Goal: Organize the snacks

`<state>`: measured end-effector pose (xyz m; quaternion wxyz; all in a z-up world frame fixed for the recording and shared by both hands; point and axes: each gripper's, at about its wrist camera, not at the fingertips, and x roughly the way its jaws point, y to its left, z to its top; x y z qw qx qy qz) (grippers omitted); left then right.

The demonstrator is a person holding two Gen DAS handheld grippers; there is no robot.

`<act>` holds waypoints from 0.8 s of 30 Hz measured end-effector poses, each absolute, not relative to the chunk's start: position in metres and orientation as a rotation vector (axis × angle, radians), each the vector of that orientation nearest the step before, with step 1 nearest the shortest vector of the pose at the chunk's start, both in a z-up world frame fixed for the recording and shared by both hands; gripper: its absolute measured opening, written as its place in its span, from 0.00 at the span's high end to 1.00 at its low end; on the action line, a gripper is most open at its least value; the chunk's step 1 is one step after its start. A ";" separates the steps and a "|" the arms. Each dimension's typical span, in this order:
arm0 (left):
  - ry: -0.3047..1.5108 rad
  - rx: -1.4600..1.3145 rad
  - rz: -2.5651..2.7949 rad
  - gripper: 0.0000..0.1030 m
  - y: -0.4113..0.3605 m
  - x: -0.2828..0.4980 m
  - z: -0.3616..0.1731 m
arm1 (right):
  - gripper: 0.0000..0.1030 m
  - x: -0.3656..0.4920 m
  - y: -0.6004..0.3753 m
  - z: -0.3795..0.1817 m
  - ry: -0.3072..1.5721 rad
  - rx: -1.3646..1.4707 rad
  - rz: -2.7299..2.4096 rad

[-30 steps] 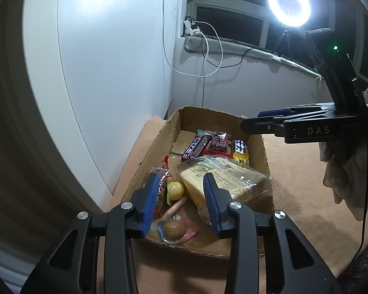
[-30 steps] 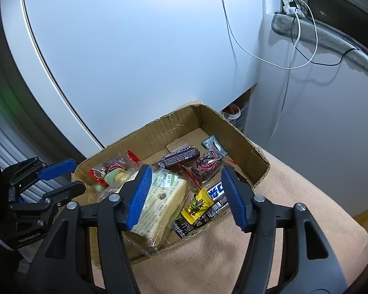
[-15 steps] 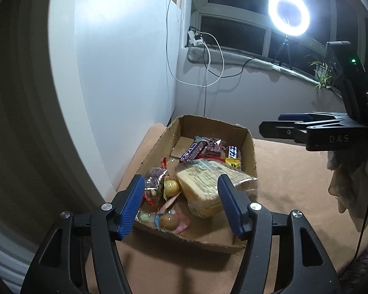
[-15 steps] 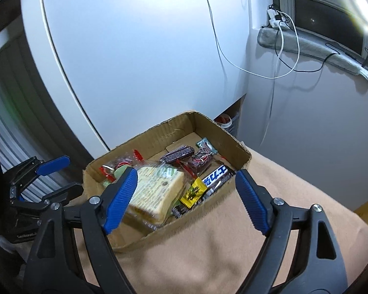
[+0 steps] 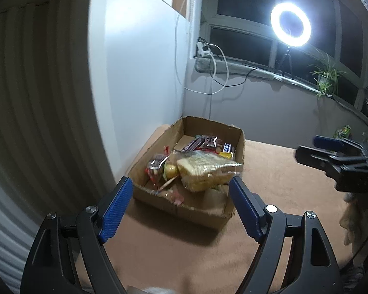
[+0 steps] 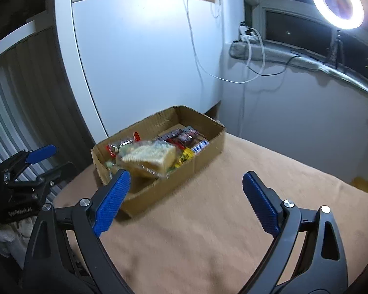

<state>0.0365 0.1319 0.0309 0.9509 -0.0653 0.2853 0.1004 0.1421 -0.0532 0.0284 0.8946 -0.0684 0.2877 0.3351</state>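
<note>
Right now my two views look down onto a shallow brown cardboard box (image 5: 184, 203) with rough, slightly torn edges, sitting on a soft tan cloth (image 5: 269, 196) that covers the surface beside a smooth white panel (image 5: 139, 78). Inside the box the snacks are piled together: a wedge of pale sliced bread (image 5: 206, 171) in crinkly clear wrap lies on top toward the near end, small round candies in shiny twisted wrappers (image 5: 159, 169) sit at its left in the left view, and dark glossy chocolate bars (image 5: 203, 142) with a blue-and-white bar (image 6: 200, 145) lie at the far end. A bright ring light (image 6: 337, 2) stands on the grey windowsill.

Both tools point downward at a slant toward the box. My left gripper (image 5: 180, 208) hangs just short of the box's near wall, its ribbed blue pads (image 5: 114, 210) to either side of that wall in the picture, touching nothing. Its jaws have just been opening and stand wide, with nothing held. My right gripper (image 6: 186, 203) hovers above the cloth beside the box's long side, jaws likewise just opened very wide and empty. Each tool shows in the other's view, apart from the box.
</note>
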 end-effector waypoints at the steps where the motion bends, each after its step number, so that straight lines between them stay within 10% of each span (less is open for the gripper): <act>1: 0.573 -0.141 0.214 0.21 0.131 0.032 0.031 | 0.08 0.137 -0.058 0.028 0.593 -0.135 0.686; 24: 0.549 -0.193 0.288 0.20 0.113 -0.005 0.030 | 0.00 0.084 -0.080 -0.004 0.611 -0.124 0.584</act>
